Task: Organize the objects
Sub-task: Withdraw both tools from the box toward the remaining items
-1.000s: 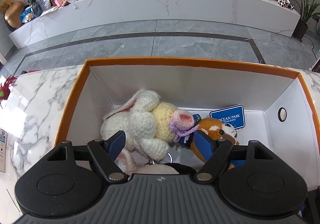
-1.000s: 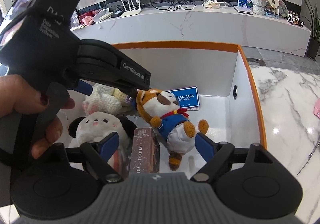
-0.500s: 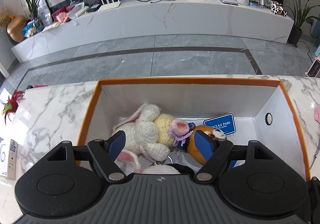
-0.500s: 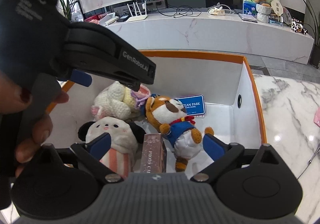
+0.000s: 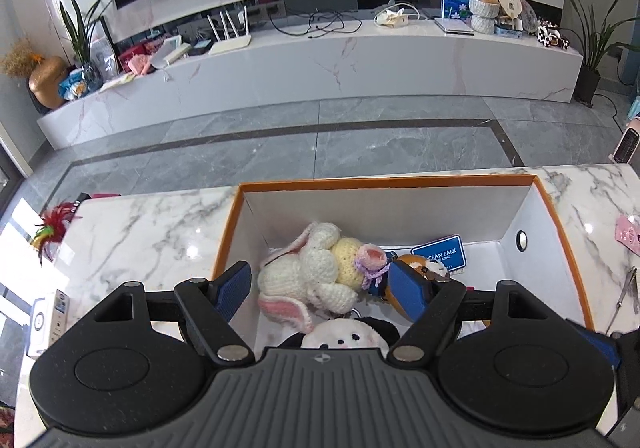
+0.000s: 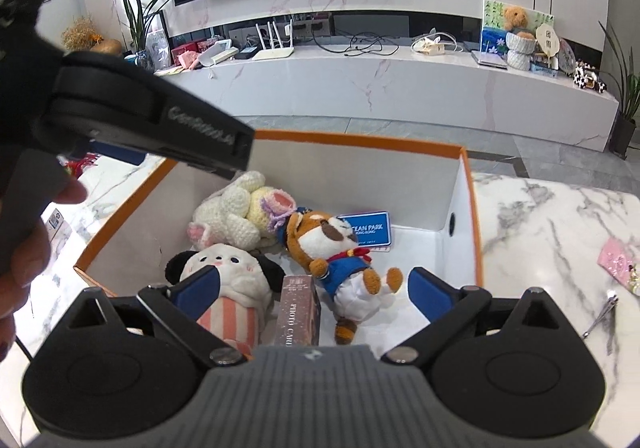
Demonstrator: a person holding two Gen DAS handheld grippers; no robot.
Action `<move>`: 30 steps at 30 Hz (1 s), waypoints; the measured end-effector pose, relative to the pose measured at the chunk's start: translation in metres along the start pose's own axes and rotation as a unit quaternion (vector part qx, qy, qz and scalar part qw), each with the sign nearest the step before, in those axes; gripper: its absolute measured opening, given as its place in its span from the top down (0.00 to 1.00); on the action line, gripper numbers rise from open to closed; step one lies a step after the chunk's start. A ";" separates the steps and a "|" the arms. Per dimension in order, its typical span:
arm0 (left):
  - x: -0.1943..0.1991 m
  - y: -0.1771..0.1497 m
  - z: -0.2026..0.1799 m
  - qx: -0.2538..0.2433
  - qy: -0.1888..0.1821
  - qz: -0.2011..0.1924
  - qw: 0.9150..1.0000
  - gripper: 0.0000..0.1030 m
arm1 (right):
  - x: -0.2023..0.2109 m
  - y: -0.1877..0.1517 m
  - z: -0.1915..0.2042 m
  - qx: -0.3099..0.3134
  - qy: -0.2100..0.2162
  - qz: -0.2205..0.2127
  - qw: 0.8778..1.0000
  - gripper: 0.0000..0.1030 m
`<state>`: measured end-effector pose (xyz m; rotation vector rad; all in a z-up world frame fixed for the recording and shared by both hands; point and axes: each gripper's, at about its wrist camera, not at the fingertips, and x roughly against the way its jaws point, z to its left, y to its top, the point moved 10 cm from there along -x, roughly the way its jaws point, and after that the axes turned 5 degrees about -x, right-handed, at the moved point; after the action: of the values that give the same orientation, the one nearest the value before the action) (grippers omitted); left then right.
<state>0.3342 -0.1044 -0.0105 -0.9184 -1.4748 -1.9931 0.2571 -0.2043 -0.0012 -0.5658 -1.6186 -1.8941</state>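
Note:
A white box with an orange rim [image 5: 400,181] [image 6: 360,140] stands on the marble table. Inside lie a crocheted white-and-yellow rabbit [image 5: 316,260] [image 6: 236,212], a red panda plush in a blue sailor suit [image 6: 324,244] [image 5: 428,268], a white plush with black ears and a striped body [image 6: 232,280] [image 5: 348,334], a brown photo card box [image 6: 298,308] and a blue Ocean Park tag [image 6: 370,230]. My left gripper [image 5: 320,276] hovers open above the rabbit. Above the striped plush and card box, my right gripper [image 6: 314,280] is wide open and holds nothing.
A hand [image 6: 24,248] holds the left gripper's black body [image 6: 140,120] at the upper left of the right wrist view. On the marble lie a pink item [image 6: 618,260], a metal tool [image 6: 600,314], a small white box [image 5: 48,322] and red feathers [image 5: 54,230].
Both grippers have risen and drawn back from the box, so more of the room shows. The right jaws have spread wider. The toys have not moved.

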 end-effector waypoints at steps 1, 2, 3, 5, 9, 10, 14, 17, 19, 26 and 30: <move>0.004 -0.001 0.000 -0.002 0.002 -0.002 1.000 0.13 | 0.003 0.001 0.000 0.001 -0.002 -0.002 1.000 0.03; 0.007 -0.002 -0.001 -0.004 0.003 -0.005 1.000 0.13 | 0.006 0.001 -0.001 0.003 -0.004 -0.003 1.000 0.03; 0.011 -0.004 0.000 -0.005 0.004 -0.008 1.000 0.13 | 0.008 0.002 -0.001 0.005 -0.005 -0.005 1.000 0.03; 0.018 -0.005 -0.001 -0.004 0.005 -0.012 1.000 0.13 | 0.014 0.002 -0.002 0.009 -0.007 -0.007 1.000 0.03; 0.033 -0.010 0.000 -0.006 0.011 -0.023 1.000 0.13 | 0.025 0.002 -0.003 0.015 -0.012 -0.011 1.000 0.03; 0.037 -0.011 0.000 -0.006 0.012 -0.026 1.000 0.13 | 0.029 0.002 -0.003 0.016 -0.013 -0.013 1.000 0.03; 0.052 -0.025 0.004 0.004 0.016 -0.036 0.999 0.13 | 0.043 0.001 -0.004 0.029 -0.017 -0.019 0.999 0.02; 0.061 -0.041 0.012 0.015 0.022 -0.032 0.999 0.13 | 0.052 -0.004 -0.004 0.041 -0.018 -0.017 0.999 0.01; 0.065 -0.052 0.018 0.024 0.026 -0.032 0.999 0.13 | 0.058 -0.008 -0.005 0.047 -0.019 -0.015 0.999 0.01; 0.077 -0.087 0.035 0.036 0.042 -0.019 0.998 0.13 | 0.068 -0.031 0.002 0.073 -0.026 -0.001 0.997 0.01; 0.081 -0.111 0.039 0.032 0.042 -0.011 0.999 0.13 | 0.074 -0.042 0.009 0.095 -0.026 0.005 0.995 0.01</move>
<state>0.2100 -0.0340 -0.0111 -0.7853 -1.4988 -1.9628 0.1736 -0.2025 0.0174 -0.5450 -1.8018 -1.7075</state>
